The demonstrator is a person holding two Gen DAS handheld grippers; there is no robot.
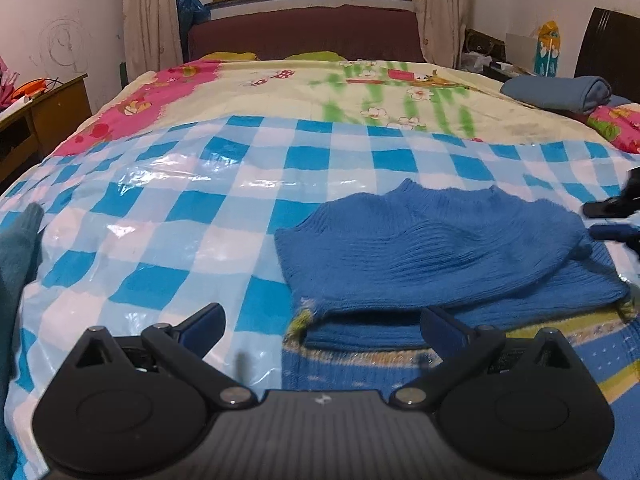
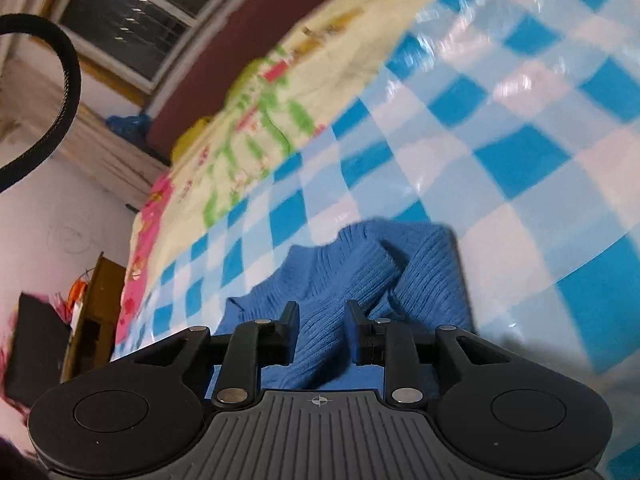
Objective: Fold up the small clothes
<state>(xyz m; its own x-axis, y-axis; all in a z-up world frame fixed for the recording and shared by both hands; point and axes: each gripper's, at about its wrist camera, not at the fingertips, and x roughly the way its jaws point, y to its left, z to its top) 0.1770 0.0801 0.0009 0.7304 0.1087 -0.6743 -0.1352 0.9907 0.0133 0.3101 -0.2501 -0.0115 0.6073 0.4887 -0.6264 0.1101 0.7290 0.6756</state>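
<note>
A small blue knit sweater with a striped yellow-green hem lies partly folded on the blue-and-white checked plastic sheet on the bed. My left gripper is open wide and empty, just above the sweater's near left corner. My right gripper has its fingers close together with a fold of the sweater between them, lifted a little off the sheet. It also shows in the left wrist view at the sweater's right edge.
A folded grey-blue garment lies at the bed's far right. A teal cloth hangs at the left edge. A wooden desk stands left of the bed. A floral bedspread covers the far half, before a maroon headboard.
</note>
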